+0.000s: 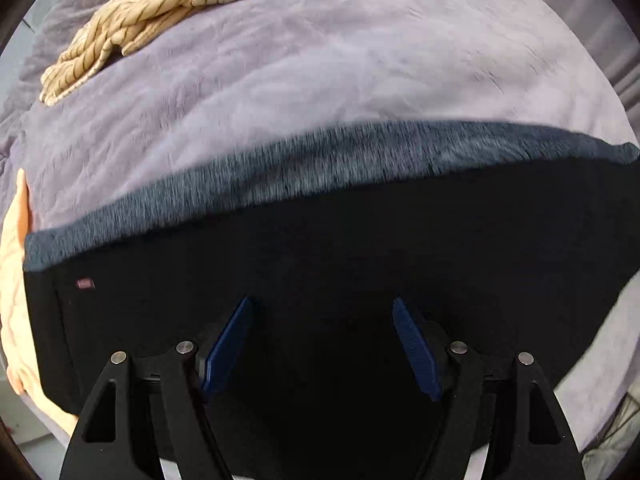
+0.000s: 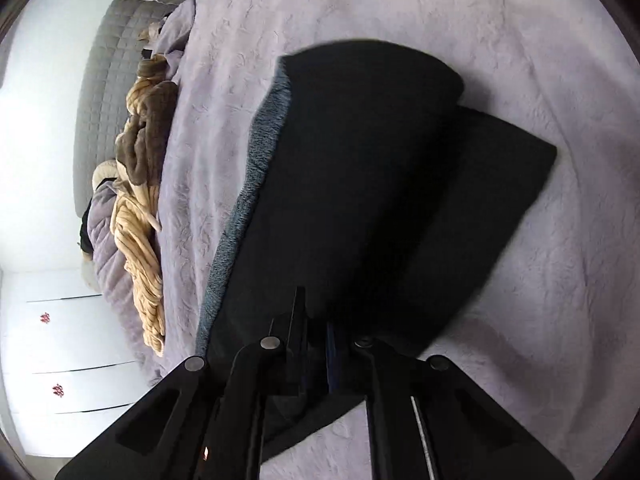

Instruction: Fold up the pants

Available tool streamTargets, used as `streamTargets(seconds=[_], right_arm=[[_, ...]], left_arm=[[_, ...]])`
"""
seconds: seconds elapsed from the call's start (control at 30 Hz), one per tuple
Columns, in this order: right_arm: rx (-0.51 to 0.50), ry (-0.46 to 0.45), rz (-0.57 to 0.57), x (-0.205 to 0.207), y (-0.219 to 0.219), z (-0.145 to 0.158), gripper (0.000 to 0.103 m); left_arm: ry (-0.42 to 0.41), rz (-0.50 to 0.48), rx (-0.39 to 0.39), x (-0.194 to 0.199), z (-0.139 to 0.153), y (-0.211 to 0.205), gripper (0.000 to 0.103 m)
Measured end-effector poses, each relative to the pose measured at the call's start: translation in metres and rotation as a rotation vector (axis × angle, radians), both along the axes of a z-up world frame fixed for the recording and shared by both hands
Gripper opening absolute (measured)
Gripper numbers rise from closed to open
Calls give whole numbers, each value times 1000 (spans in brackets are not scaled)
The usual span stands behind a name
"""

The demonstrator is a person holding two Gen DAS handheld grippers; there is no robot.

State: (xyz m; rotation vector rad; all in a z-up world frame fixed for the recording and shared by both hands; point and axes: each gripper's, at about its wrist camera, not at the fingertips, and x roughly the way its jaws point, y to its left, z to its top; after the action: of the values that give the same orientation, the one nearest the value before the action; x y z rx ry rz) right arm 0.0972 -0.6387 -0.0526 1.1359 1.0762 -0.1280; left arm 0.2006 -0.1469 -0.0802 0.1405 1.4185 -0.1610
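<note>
Left wrist view: we see the left tool (image 1: 322,344) with fingers spread apart and empty, low in the frame over the black pants (image 1: 320,264), which lie on the lavender bed (image 1: 320,80); a striped tan blanket (image 1: 168,4) sits upper left, well apart.

Right wrist view: the right tool (image 2: 316,356), closed on a pants (image 2: 360,168) edge at bottom centre, appears mid-fold. We judge that the next move calls for laying this edge flat and aligned. Bedding (image 2: 140,184) bunched at the left does not obstruct.

Black tool (image 1: 322,312), ribbed blue pads (image 1: 416,350).
</note>
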Motion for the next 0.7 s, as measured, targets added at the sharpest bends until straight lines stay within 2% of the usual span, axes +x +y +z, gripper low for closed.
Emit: streamTargets(seconds=[0.03, 0.07, 0.1, 0.17, 0.23, 0.27, 0.3, 0.37, 0.47, 0.57, 0.7], right_arm=[[-32, -15, 39, -6, 3, 11, 8], [-61, 0, 67, -14, 6, 15, 8], [-80, 26, 79, -19, 8, 14, 8], [-134, 141, 126, -28, 7, -12, 8], [-75, 138, 109, -32, 1, -32, 8], [-49, 127, 79, -35, -1, -29, 11], [-50, 126, 68, -37, -1, -23, 16], [-129, 126, 75, -43, 4, 4, 20], [-207, 16, 119, -47, 19, 48, 20], [-291, 18, 247, -11, 37, 55, 20], [-339, 65, 369, 51, 61, 20, 20]], left_arm=[[13, -17, -8, -12, -3, 2, 77], [14, -33, 0, -22, -6, 3, 87], [2, -38, 12, -30, -9, 5, 90], [11, -21, -3, -37, -11, 10, 92], [41, 0, 3, -37, -7, 15, 91], [34, 2, 0, -36, 2, 14, 91], [21, -1, -14, -34, 8, 14, 91], [-26, -33, -48, -29, 25, 4, 91], [-74, -80, -87, -14, 30, -24, 91], [-93, -102, -74, 3, 16, -56, 91], [-134, -52, -22, 39, -1, -78, 92]])
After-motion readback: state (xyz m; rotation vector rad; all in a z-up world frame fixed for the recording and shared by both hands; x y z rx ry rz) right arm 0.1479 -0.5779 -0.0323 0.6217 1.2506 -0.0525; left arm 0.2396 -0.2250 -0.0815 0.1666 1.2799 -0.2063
